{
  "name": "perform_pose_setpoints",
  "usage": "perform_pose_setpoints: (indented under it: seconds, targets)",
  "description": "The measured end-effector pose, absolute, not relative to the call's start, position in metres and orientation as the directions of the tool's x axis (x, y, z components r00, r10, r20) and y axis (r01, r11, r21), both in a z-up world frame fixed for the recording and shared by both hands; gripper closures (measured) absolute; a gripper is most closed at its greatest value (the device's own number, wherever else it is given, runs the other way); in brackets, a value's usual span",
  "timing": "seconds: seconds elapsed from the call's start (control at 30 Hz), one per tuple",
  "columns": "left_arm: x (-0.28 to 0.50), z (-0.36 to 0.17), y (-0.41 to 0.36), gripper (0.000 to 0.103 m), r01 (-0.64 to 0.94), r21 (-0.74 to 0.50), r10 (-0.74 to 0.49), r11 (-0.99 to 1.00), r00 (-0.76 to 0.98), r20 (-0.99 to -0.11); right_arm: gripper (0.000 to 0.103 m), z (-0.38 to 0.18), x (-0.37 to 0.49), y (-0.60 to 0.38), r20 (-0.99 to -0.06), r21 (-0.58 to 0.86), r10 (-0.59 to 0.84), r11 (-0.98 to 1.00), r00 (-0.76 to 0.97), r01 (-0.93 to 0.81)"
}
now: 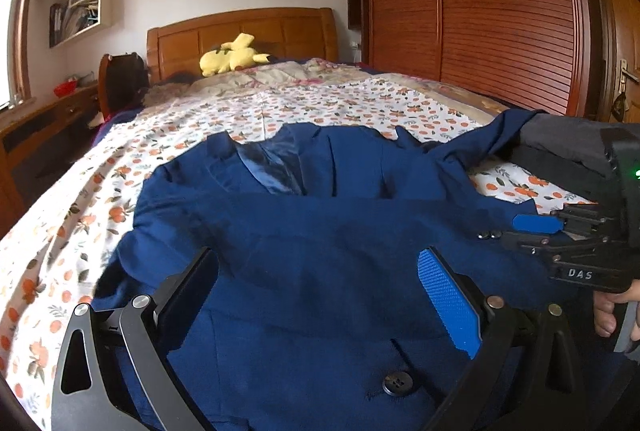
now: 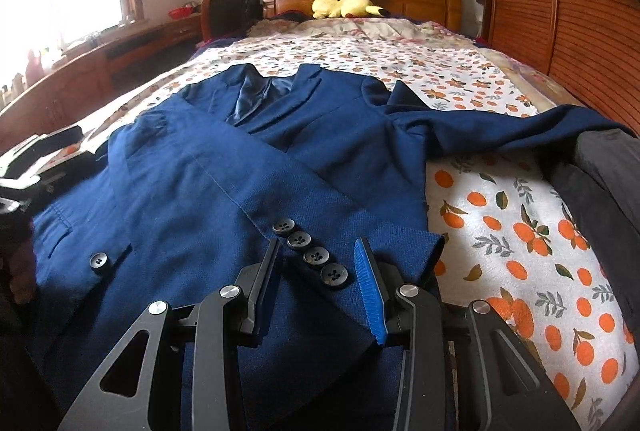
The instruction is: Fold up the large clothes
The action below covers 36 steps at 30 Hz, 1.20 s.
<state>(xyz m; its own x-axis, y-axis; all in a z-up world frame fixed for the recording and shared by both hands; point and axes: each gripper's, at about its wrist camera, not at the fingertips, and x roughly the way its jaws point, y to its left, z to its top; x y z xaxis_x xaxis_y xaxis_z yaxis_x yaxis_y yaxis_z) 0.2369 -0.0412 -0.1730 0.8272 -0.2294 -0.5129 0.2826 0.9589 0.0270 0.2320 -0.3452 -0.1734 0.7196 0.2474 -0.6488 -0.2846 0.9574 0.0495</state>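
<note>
Presently straddling folded sleeve cuff [image 2: 352, 251] of blue jacket [image 2: 224, 167] with right gripper [image 2: 320, 271] fingers spread, left gripper [image 1: 320, 295] likewise parted, apparently to flatten the fold

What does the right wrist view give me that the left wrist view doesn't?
Right wrist only: the row of four dark cuff buttons on the sleeve folded across the navy blue suit jacket, between the open right gripper. Left wrist only: one dark front button by the open left gripper. Both: jacket, yellow plush toy, orange-print bedsheet.
</note>
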Motion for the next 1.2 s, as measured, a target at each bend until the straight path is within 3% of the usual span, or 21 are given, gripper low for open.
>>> perform_pose_setpoints:
  seconds: [0.47,0.9,1.0,1.13,1.2]
  targets:
    - [0.230,-0.182,-0.039,0.003,0.264,0.028,-0.221,0.964,0.856,-0.468,0.068,-0.136,0.227,-0.367,-0.590,0.074,0.247,0.965,0.769,-0.253]
    - [0.223,-0.171,-0.043,0.002,0.294,0.036,-0.251,0.955,0.867,-0.431,0.068,-0.115,0.293,-0.436,-0.632,0.015,0.071,0.997,0.772,-0.079]
    - [0.223,-0.167,-0.042,0.003,0.303,0.026,-0.264,0.953,0.866,-0.424,0.062,-0.121,0.316,-0.443,-0.652,0.017,0.044,0.999,0.757,-0.043]
    - [0.223,-0.161,-0.038,0.003,0.304,0.010,-0.272,0.953,0.866,-0.420,0.043,-0.129,0.343,-0.452,-0.666,0.020,-0.001,1.000,0.746,0.019]
    - [0.223,-0.158,-0.036,0.003,0.295,0.012,-0.263,0.956,0.870,-0.417,0.043,-0.134,0.356,-0.459,-0.679,0.023,-0.023,0.998,0.733,0.052]
